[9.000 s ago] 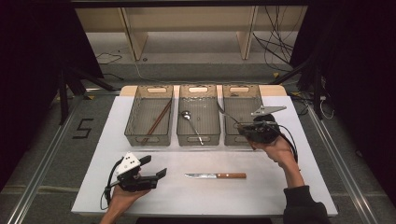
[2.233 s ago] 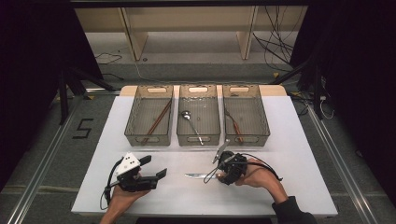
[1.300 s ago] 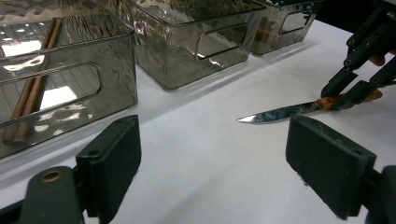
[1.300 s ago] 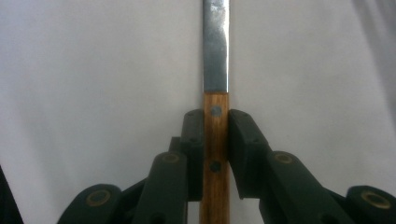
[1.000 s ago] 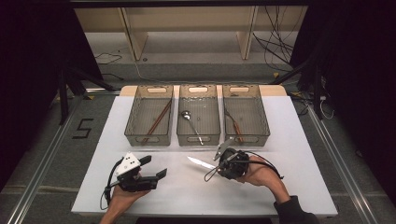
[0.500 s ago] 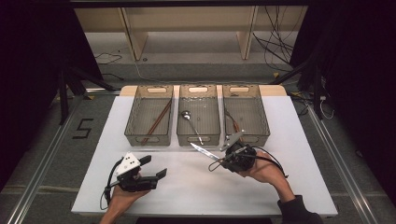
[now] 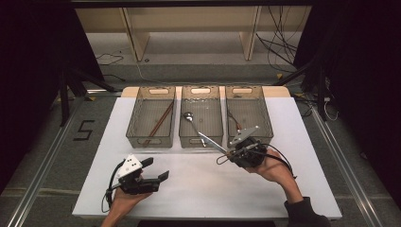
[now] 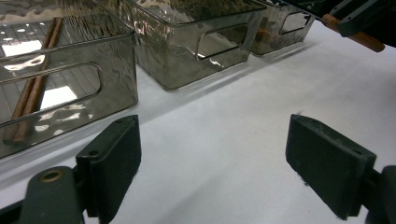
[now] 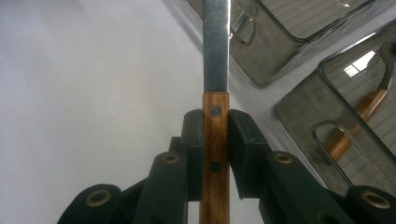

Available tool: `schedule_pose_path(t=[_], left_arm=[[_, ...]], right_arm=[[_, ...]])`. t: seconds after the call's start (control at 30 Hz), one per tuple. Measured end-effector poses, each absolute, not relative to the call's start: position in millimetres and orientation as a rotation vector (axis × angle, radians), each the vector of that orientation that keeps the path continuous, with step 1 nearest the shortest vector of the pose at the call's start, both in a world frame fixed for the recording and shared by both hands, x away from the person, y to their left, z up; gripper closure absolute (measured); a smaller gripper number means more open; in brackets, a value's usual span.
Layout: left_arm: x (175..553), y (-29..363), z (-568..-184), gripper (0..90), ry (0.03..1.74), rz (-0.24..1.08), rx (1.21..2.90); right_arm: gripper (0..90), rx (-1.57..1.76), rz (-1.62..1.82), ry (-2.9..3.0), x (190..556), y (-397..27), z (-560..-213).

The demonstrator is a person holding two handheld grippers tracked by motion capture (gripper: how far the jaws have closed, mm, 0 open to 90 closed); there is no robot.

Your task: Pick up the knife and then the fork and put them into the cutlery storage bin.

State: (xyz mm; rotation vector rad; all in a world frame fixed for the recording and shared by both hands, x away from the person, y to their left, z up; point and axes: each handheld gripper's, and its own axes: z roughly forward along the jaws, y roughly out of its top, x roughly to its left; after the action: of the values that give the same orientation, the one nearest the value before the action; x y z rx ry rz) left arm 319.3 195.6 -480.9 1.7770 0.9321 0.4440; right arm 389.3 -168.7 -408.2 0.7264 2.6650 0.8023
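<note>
A knife with a wooden handle [image 9: 215,140] and a steel blade [image 7: 210,141] is clamped in my right gripper [image 7: 232,155], which is shut on the handle. The knife is held above the white mat [image 7: 198,189], just in front of the middle and right bins. Its blade points back-left over the front rim of the middle bin [image 7: 201,141]. In the right gripper view the blade [image 9: 216,46] runs straight up from between the jaws. My left gripper [image 7: 156,169] rests at the front left, open with nothing between its fingers [image 8: 109,161].
Three clear bins stand in a row at the back of the mat. The left bin [image 7: 151,140] holds chopsticks [image 7: 158,124], the middle one a spoon [image 7: 189,118], and the right bin [image 7: 269,118] another wooden-handled utensil [image 7: 236,124].
My right gripper came down from the right bin, shut on the knife lying on the mat, lifted it and carried it back-right towards the bins. The left gripper has stayed still.
</note>
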Motion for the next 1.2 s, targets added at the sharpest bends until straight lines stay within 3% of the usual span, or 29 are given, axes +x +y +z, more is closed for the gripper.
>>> schedule_pose_path(t=[0.43, 1.2], left_arm=[[319.5, 195.7, -481.2, 18.0, 0.933, 0.449, 1.779], [319.7, 196.4, -480.9, 18.0, 0.932, 0.450, 1.774]], right_arm=[[77.3, 0.797, 0.873, 2.594, 397.7, -181.6, -393.8], [77.3, 1.101, 0.953, 2.384, 454.2, -206.6, -369.8]])
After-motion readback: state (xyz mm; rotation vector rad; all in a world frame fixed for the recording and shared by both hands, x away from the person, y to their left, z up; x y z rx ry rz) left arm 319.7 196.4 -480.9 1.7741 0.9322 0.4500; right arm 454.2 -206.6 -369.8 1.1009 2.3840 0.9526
